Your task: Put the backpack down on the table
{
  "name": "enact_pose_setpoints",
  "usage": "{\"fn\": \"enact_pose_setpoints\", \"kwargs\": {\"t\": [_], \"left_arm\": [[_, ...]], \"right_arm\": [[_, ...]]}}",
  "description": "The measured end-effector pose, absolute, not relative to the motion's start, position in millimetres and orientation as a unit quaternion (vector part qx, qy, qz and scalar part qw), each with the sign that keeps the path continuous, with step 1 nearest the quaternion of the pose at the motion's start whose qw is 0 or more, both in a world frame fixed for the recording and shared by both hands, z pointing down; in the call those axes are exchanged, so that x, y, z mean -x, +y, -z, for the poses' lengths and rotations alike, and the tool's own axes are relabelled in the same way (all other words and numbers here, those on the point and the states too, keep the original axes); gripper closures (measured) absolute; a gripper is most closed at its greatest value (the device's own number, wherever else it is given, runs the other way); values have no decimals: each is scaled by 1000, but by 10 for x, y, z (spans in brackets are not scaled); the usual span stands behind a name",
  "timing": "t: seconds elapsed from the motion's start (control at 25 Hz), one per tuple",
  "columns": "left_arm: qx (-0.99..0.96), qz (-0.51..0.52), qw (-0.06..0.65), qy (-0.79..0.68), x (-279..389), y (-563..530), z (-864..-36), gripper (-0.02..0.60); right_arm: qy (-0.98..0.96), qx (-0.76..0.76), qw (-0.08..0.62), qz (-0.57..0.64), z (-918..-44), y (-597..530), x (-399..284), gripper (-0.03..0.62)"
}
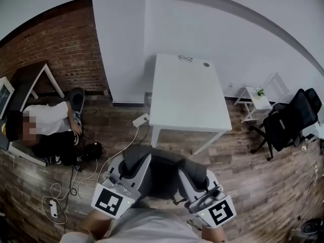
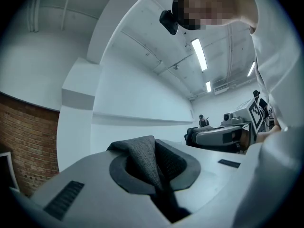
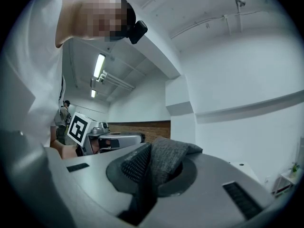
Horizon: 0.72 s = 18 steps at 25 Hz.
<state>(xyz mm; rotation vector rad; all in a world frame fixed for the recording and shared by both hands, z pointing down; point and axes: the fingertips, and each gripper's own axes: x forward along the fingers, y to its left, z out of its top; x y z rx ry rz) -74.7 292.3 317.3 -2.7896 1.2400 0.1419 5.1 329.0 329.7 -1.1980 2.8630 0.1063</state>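
Stage: the task is sitting at its carry phase. The backpack is off the floor and in both tools; nothing is resting on the tabletop yet.
Left tool (image 2: 159,186): the jaws are pinching almost together on a fold of grey woven backpack fabric, which is bulging up out of the gap between them.
Right tool (image 3: 142,191): the jaws are gripping a matching fold of the same grey fabric in the same way, nearly closed on it.
Tool layout: in the head view the two tools are pointing forward side by side, near each other, roughly level, close in front of the person's body.
Backpack (image 1: 162,173): it is hanging as a dark grey mass between the tools, above the wooden floor (image 1: 243,171). It is near the tabletop's near edge but short of it, and is not touching it.
Tabletop (image 1: 187,100): the white surface is standing straight ahead of the tools. Two small items (image 1: 185,58) are lying at its far edge, too small to identify.
Done, as judged: grasping and lifting are looking complete.
Left, as judged: bringing the backpack over the tabletop, lowering it until it is resting there, then opening both tools.
Caution: a power strip (image 1: 141,119) and its cable are lying on the floor beside the table's left leg, near the approach path.
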Motion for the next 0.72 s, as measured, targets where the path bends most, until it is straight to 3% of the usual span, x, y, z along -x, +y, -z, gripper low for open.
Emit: {"fn": "enact_pose_setpoints", "kwargs": {"t": [0.72], "left_arm": [[937, -47, 40, 343, 969, 1090, -3025, 538]], "right_arm": [[895, 442, 12, -47, -3128, 1494, 156, 540]]}}
